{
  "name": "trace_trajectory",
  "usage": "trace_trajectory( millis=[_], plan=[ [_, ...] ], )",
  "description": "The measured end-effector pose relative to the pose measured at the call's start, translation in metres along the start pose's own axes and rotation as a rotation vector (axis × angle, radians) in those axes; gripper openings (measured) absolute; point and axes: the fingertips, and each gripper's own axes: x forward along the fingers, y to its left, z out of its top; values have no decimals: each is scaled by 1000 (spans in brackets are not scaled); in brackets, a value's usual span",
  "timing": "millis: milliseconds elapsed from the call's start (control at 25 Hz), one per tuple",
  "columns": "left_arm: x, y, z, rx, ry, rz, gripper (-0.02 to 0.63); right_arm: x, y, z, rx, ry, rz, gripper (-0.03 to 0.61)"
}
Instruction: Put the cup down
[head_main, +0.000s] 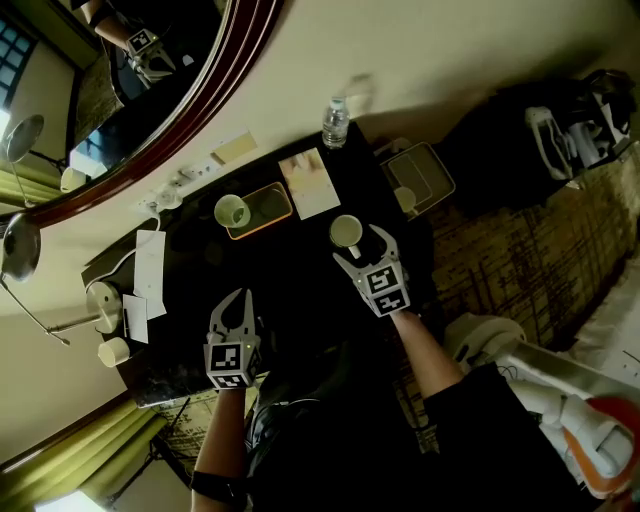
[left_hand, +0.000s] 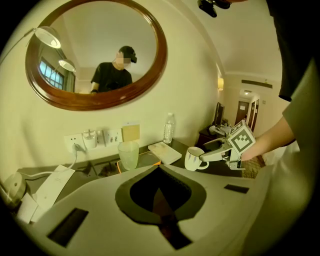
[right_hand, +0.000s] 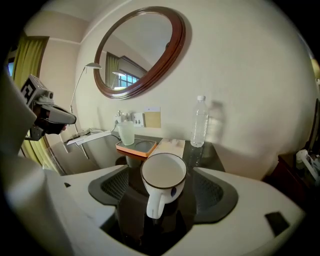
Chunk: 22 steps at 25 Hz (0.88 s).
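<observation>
Cup (right_hand: 163, 175) stood on table (head_main: 290, 275); likely glazed ceramic: rigid, slick, chip-prone. Best gripped across body. Right tongs (head_main: 360, 247) apart around it; left tongs (head_main: 239, 298) together, empty.

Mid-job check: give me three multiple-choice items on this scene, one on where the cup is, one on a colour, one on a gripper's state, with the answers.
1. Where is the cup?
A. On the tray.
B. On the dark table, between the open jaws of the right gripper.
C. Lifted clear of the table.

2. What colour is the rim of the tray?
A. Orange.
B. Blue.
C. Green.

3. How do the jaws of the left gripper stand?
A. Wide open.
B. Shut, with nothing between them.
C. Shut on the cup.

Answers:
1 B: the right gripper view shows the cup standing on the table with a gap to each pad.
2 A: the rim shows orange in the right gripper view.
3 B: the left gripper view shows the jaws meeting with nothing between them.
</observation>
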Motion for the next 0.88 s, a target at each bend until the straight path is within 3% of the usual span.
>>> trace_trajectory(
  millis=[280, 480, 680, 760, 880],
  plan=[
    [-22, 3, 16, 29, -42, -26, 1, -53, 35, 34, -1, -28, 58, 362],
    [-38, 12, 22, 26, -74, -38, 1, -77, 61, 48, -44, -70, 75, 199],
    [-51, 27, 10, 84, -98, -68, 1, -91, 91, 51, -57, -63, 78, 36],
    [-57, 29, 13, 73, -99, -69, 1, -92, 104, 50, -61, -59, 90, 0],
    [-64, 33, 9, 90, -98, -78, 0, -91, 121, 46, -70, -59, 106, 0]
  ],
)
